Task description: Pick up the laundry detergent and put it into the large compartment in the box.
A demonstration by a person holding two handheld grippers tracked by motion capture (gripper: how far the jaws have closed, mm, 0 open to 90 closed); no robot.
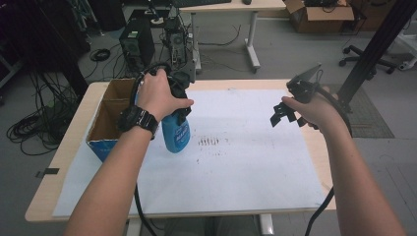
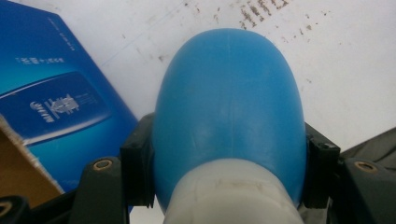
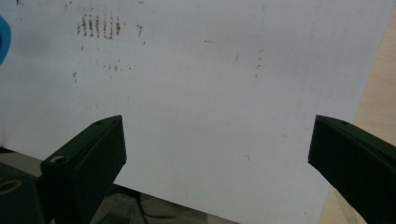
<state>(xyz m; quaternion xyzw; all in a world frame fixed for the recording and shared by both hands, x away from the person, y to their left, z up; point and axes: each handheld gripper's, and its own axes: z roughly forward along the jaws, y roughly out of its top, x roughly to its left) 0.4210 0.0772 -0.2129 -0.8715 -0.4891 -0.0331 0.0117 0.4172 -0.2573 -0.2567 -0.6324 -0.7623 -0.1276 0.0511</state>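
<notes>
Left tongs (image 1: 178,105) are pinching the blue bottle (image 1: 175,132) near its pale neck; in the left gripper view the two black jaws are pressing on both sides of the bottle (image 2: 229,107), body pointing away from the camera over the white sheet (image 2: 345,70). In the high view the bottle is hanging upright from the left hand (image 1: 158,93), its base at or just above the sheet (image 1: 246,157) — contact is hard to tell — just beside the open cardboard box (image 1: 105,120), blue outer wall close by. Right tongs (image 1: 285,110) are spread wide and holding nothing, hovering over the right part of the sheet, well apart from the bottle; the right gripper view is showing bare sheet (image 3: 210,93) between the jaws and a sliver of blue (image 3: 3,42) at the left edge. Brown smudge marks (image 1: 209,141) are sitting on the sheet mid-bench. Judged progress: grasp is done, bottle is in hand next to the box; whether it is going into the box or coming out is not readable here, so the placing and the release are looking like what is left. Box inside is looking empty as far as visible.
</notes>
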